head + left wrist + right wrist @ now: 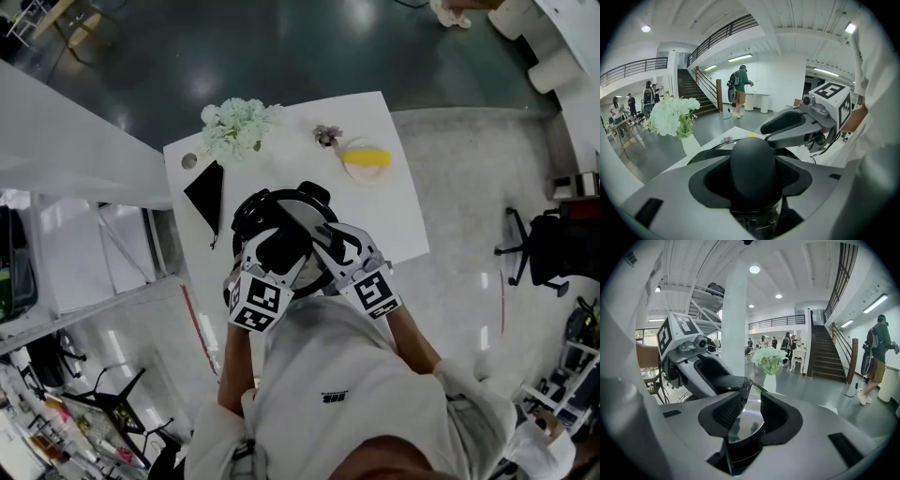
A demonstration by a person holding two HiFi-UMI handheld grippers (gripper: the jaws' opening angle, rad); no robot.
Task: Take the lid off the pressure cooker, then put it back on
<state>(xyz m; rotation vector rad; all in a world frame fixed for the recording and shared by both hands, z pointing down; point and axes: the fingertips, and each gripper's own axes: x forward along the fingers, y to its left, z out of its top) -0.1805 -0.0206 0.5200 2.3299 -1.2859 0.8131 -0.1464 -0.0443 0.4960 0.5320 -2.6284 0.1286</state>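
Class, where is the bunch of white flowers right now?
In the head view, the white flowers stand at the table's far left corner, beyond the pressure cooker, left of the yellow-topped plate.

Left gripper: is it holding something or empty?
Holding. The left gripper is shut on the black handle, which fills the gap between its jaws.

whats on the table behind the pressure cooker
White flowers, a small dried sprig and a plate with something yellow. A black pouch lies left. The left claw and right claw cover the cooker's near side.
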